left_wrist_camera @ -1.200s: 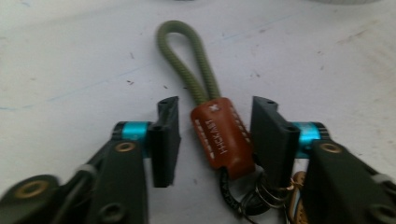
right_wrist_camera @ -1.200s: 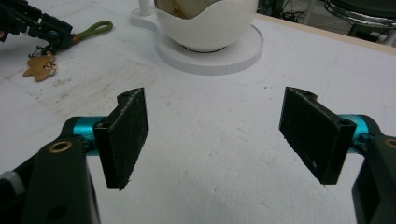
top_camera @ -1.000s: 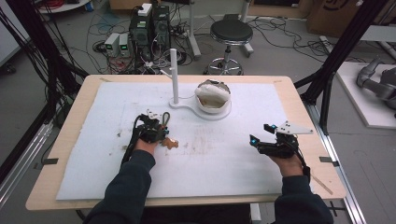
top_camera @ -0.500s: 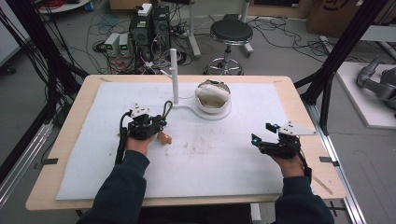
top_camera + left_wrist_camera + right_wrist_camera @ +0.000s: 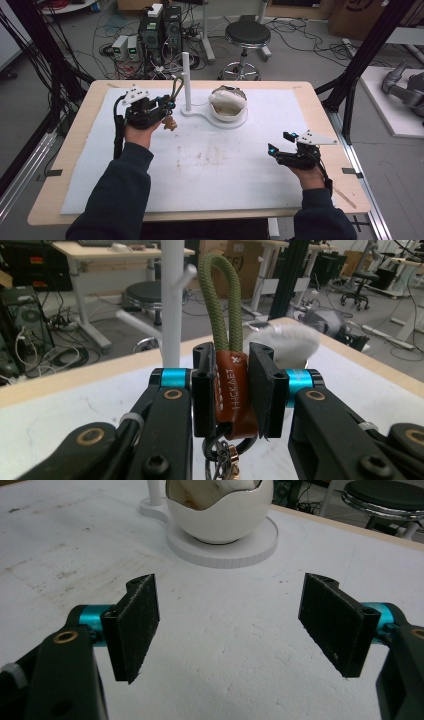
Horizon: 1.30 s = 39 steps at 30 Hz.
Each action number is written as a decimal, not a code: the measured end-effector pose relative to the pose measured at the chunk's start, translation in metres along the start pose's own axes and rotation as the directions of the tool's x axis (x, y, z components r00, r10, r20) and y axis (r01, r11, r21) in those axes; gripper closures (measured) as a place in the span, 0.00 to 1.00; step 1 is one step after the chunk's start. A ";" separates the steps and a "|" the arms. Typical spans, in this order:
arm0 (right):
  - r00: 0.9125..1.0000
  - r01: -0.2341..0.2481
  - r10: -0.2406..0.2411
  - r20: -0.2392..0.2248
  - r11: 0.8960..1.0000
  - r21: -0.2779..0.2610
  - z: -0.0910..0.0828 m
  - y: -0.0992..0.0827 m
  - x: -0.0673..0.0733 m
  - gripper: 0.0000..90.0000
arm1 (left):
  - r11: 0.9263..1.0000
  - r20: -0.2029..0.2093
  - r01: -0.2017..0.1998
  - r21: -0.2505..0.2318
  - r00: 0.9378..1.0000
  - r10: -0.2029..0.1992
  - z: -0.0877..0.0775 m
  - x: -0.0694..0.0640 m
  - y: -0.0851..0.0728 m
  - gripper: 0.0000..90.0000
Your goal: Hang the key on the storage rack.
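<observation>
Covering the wooden table (image 5: 320,107): stained white mat (image 5: 210,165).

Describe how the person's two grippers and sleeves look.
Each gripper, left and right, is black, with flat rectangular black jaws on bright blue collars, brass-coloured pivot rings and a grey three-cornered plate on top. A black cable trails from the left one. Both sleeves are dark navy.

One word can be read. It is stamped on the brown leather tab (image 5: 234,390) of the key ring, and it runs sideways along the tab. It looks like "HICKAET", but the first letters are not sure. A small cross mark sits above the word.
</observation>
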State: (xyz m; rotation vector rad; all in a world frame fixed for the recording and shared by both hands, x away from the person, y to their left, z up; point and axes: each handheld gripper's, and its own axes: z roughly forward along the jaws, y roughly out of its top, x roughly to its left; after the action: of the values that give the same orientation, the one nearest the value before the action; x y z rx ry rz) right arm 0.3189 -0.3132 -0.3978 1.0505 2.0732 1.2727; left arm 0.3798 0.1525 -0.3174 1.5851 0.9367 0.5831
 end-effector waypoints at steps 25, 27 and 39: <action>1.000 -0.003 0.003 -0.006 1.000 0.007 0.000 -0.003 -0.002 0.27 | 0.987 -0.062 0.034 0.157 0.998 -0.024 0.068 0.015 0.006 0.81; 1.000 -0.003 0.003 -0.007 1.000 0.008 0.000 -0.003 -0.002 0.27 | 0.986 -0.065 0.044 0.163 0.997 -0.033 0.068 0.017 0.001 0.81; 1.000 -0.001 0.001 -0.011 1.000 0.011 0.000 -0.003 -0.001 0.27 | 0.989 -0.027 0.092 0.116 0.996 -0.089 0.055 0.030 -0.013 0.50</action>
State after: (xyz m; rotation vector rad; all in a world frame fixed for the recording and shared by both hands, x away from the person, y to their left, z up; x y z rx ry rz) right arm 0.3185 -0.3143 -0.4004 1.0523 2.0904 1.2711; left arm 0.4365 0.1462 -0.3459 1.6340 1.0701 0.4898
